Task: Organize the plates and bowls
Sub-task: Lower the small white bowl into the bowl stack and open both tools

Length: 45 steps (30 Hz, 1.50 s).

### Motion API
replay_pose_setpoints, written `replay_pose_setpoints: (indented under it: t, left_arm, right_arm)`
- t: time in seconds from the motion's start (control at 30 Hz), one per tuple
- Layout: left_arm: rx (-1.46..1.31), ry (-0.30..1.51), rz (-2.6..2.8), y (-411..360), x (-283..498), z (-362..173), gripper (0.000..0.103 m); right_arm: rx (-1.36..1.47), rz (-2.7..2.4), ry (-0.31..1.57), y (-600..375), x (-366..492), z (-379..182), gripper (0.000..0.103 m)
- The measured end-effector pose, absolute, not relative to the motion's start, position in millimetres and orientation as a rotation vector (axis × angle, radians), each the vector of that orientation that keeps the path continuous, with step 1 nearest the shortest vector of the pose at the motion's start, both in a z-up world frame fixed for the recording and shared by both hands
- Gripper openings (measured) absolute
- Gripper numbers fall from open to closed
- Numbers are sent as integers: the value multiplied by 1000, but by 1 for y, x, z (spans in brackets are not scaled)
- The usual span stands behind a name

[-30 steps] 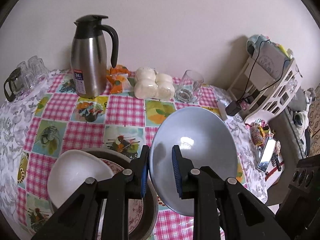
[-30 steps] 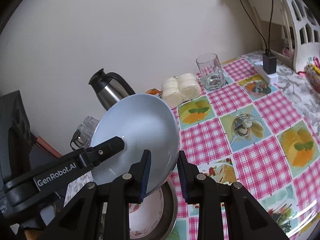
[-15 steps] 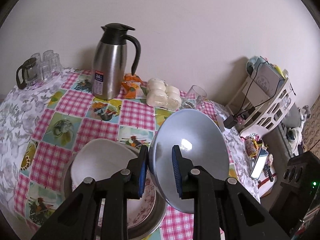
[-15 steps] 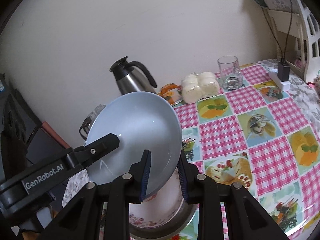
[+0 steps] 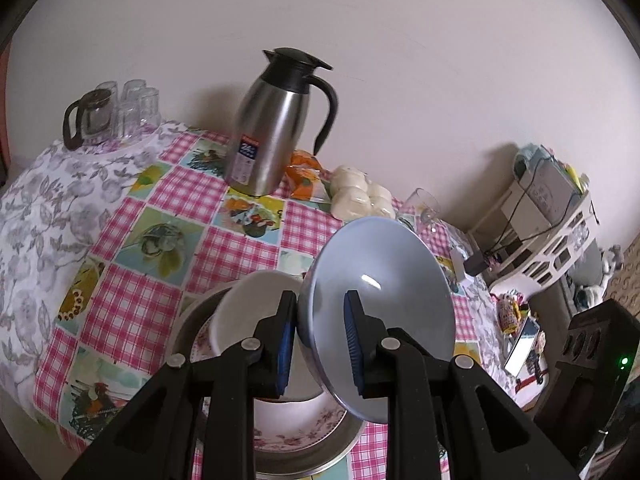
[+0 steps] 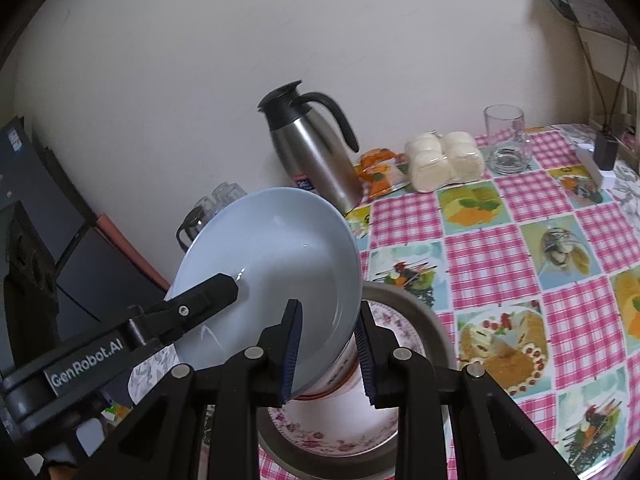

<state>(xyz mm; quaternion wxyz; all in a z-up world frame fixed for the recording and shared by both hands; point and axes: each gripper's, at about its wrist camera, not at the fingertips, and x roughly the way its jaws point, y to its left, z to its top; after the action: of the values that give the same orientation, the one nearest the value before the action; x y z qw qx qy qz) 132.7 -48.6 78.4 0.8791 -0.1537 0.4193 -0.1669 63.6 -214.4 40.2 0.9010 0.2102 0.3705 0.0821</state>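
While both grippers clamp its rim, left gripper (image 5: pixel 320 338) and right gripper (image 6: pixel 328 354) hold a pale blue bowl (image 5: pixel 380 280) tilted at frame centre above a floral plate (image 6: pixel 340 436) in a metal basin (image 5: pixel 352 436).

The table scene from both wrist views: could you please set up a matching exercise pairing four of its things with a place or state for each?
Things:
1. pale blue ceramic bowl
2. steel thermal jug with black lid
3. clear drinking glass
4. floral-rimmed plate

Places or states:
A. lying in the metal basin
B. standing upright by the wall, beside an orange snack packet
C. tilted in the air, pinched at its rim by both hand-held grippers
D. empty, beside the wrapped white buns

Pairs: 1-C, 2-B, 3-D, 4-A
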Motion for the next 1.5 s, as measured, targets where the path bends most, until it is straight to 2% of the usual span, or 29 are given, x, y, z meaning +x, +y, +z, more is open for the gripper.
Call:
replay_pose_setpoints:
  t: [0.63, 1.5]
  left_arm:
    - [-419, 978, -309, -20, 150, 43, 23]
    - [-449, 1049, -263, -17, 160, 21, 23]
  right_arm:
    - [335, 136, 870, -176, 88, 13, 31]
    - [294, 78, 899, -173, 95, 5, 31]
